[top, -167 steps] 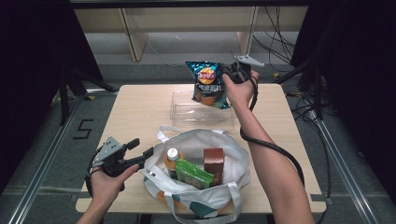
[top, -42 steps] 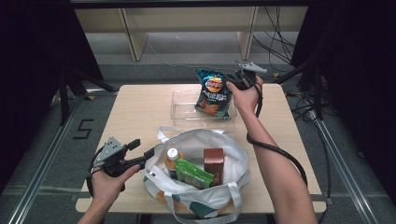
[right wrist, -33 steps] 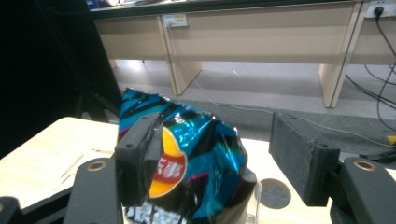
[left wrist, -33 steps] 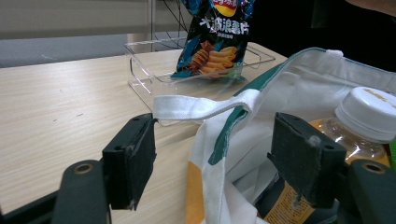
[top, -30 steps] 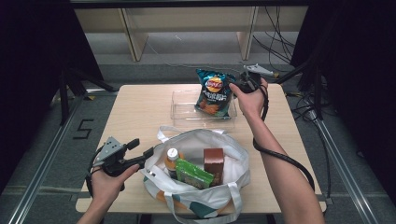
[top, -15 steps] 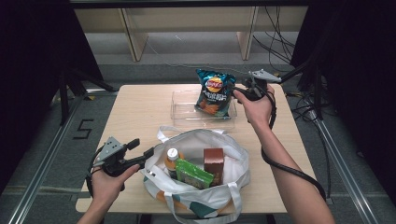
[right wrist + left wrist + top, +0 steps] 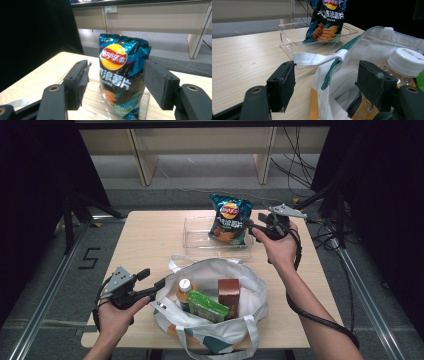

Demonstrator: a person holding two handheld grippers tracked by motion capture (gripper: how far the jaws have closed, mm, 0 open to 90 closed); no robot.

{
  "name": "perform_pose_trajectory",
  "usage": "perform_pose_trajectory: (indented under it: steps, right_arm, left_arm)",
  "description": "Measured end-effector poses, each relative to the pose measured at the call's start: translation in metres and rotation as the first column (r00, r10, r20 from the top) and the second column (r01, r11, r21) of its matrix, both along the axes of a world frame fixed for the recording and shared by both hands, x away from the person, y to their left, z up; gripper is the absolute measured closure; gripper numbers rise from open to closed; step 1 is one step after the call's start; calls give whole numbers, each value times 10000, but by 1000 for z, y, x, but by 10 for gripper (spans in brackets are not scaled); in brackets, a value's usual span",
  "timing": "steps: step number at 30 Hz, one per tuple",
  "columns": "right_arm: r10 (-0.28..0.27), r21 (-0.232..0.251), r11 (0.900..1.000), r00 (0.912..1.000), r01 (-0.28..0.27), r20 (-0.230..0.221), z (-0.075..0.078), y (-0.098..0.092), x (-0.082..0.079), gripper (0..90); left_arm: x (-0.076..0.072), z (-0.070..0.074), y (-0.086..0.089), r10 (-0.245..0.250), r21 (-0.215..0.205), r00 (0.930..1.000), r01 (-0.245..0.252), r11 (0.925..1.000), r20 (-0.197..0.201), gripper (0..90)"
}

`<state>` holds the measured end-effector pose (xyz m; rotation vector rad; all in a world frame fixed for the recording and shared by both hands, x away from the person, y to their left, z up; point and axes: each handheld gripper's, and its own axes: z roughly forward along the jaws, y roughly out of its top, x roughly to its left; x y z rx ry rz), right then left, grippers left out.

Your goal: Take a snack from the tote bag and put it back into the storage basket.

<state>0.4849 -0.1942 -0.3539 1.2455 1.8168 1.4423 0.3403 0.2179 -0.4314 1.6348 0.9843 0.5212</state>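
A blue chip bag [image 7: 227,217] stands upright in a clear plastic tray [image 7: 197,244] at the table's far side. My right gripper [image 7: 252,226] hovers just right of the bag, open and apart from it. In the right gripper view the chip bag [image 7: 120,72] sits beyond the spread jaws of that gripper [image 7: 117,77]. My left gripper [image 7: 151,279] is open at the left rim of a white tote bag [image 7: 252,282]. In the left gripper view the tote's white strap [image 7: 317,58] runs between the wide jaws of this gripper [image 7: 325,77].
Inside the tote are a bottle with a white cap [image 7: 184,287], a green packet [image 7: 205,305] and a brown box [image 7: 228,295]. The bottle [image 7: 409,62] lies close beside my left gripper's right jaw. Cables trail off the table's right edge.
My right gripper lowered the chip bag into the clear tray, let go and drew back to the right. The left gripper and the tote have not moved.
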Motion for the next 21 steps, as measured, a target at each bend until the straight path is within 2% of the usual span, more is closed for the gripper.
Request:
perform_pose_trajectory:
  steps: [2, 4, 5, 8, 10, 11, 13, 15, 16, 19, 21]
  right_arm:
    - [42, -32, 10000, 10000, -42, 18, 2, 0, -6, 379]
    - [106, 206, 9997, 9999, -104, -71, 3, 1, -13, 379]
    - [157, 14, 9999, 9999, -157, 53, 3, -1, -14, 378]
    - [292, 148, 9995, 9996, -293, 61, 5, 0, -23, 377]
    - [445, -14, 9990, 9990, -445, 86, 6, 1, -29, 376]
    - [441, 111, 9990, 9990, -441, 47, 7, 3, -33, 375]
    - [532, 57, 9986, 9985, -532, 130, 7, 5, -39, 375]
    - [611, 123, 9981, 9981, -611, -43, 8, 8, -48, 373]
    - [732, -63, 9973, 9972, -731, 155, 7, 8, -51, 372]
    - [823, -83, 9966, 9965, -822, 162, 6, 11, -61, 367]
    - [799, 161, 9967, 9968, -798, -27, 5, 14, -70, 364]
  left_arm:
    - [0, 0, -1, -34, 3, 10000, 34, 10000, -7, 302]
    - [0, 0, -1, -52, 5, 10000, 52, 10000, 4, 302]
    - [0, 0, -1, -88, -68, 10000, 88, 9999, 39, 302]
    - [-1, 1, -1, -46, 15, 10000, 46, 10000, 15, 302]
    - [-1, 1, -1, -23, 14, 10000, 23, 10000, 6, 302]
    - [-1, 1, -1, -22, 8, 10000, 22, 10000, 7, 302]
    - [-1, 1, -1, -21, -4, 10000, 21, 10000, 21, 302]
    - [-2, 1, -1, -27, -11, 10000, 27, 10000, 32, 302]
    - [-2, 1, -1, -28, -11, 10000, 28, 10000, 39, 302]
    - [-2, 2, -1, -38, -4, 10000, 38, 10000, 55, 302]
    - [-2, 2, -1, -34, -4, 10000, 34, 10000, 77, 302]
